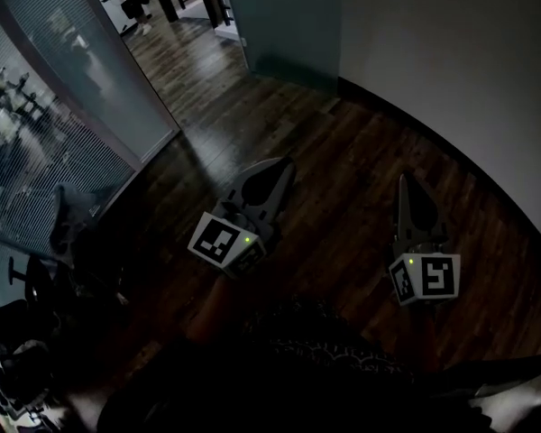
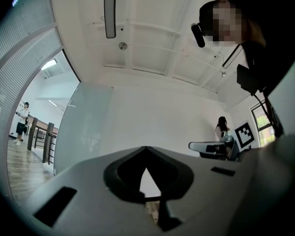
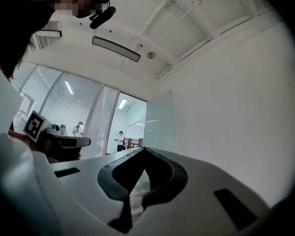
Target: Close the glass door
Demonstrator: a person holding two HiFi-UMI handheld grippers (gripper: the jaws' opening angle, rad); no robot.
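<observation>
Two grippers hang over a dark wood floor [image 1: 343, 152] — the left gripper [image 1: 285, 164] and the right gripper [image 1: 405, 181]. Both have their jaws pressed together, with nothing between them. A white wall [image 1: 451, 52] runs along the right side. The glass door [image 1: 279, 21] stands open at the far end, next to that wall, well apart from both grippers. A striped glass wall [image 1: 63, 124] is on the left. Each gripper's cube shows a black-and-white square marker [image 1: 215, 240].
</observation>
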